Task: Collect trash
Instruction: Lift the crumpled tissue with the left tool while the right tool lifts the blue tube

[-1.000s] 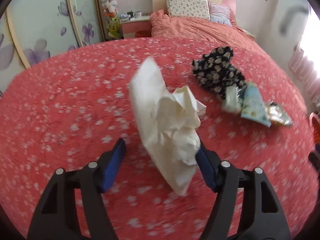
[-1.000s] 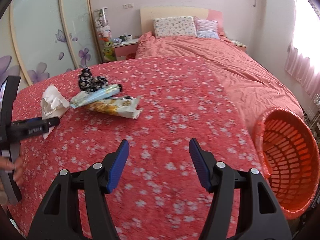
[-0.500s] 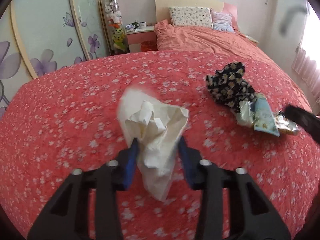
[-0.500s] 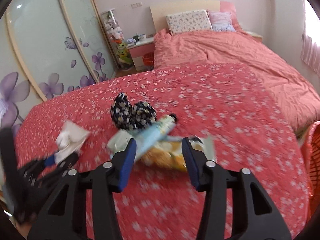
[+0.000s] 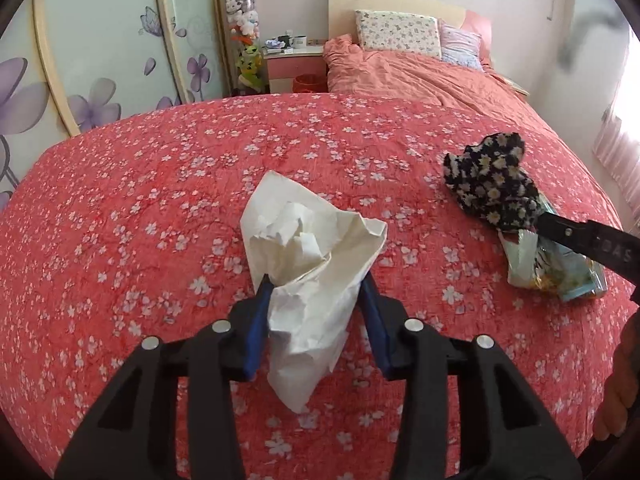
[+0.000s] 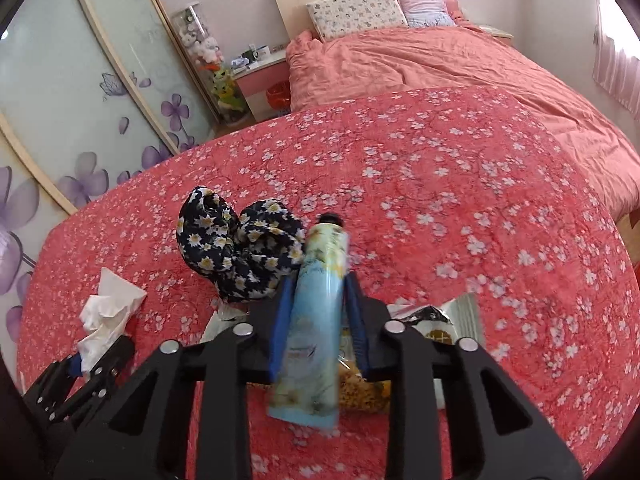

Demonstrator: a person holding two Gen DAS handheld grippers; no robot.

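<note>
No trash container showed in either view; a tall clear tube (image 5: 242,20) of plush toys stood by the wardrobe (image 5: 100,40), beside the nightstand (image 5: 294,62).

The left gripper (image 5: 316,292) was clamped on a crumpled white tissue (image 5: 308,264), its blue pads (image 5: 256,320) pressing the paper from both sides. The tissue's upper part flared above the pads and a tail hung below them, over the red floral bedspread (image 5: 140,220). The right gripper (image 6: 316,292) was closed around a light-blue tube (image 6: 316,316), its black cap pointing away from the camera and its flat crimped end hanging toward the camera below the pads.

Under the tube lay a snack wrapper (image 6: 448,328), silver inside with yellow print, resting on the bedspread. A black cloth (image 6: 236,248) with daisy print sat bunched just beyond the left pad of the right gripper, touching or nearly touching the tube. In the left view the same cloth lay to the right, with the right gripper's black finger crossing in front of the wrappers.

The bedspread stretched wide and bare to the left and ahead of both grippers, dropping off toward the wardrobe on the left. Beyond it lay an orange duvet (image 6: 440,64) and two pillows (image 6: 356,8) against the headboard. Both grippers pointed forward and slightly down over the bed, the left one low at the left of the right view.
</note>
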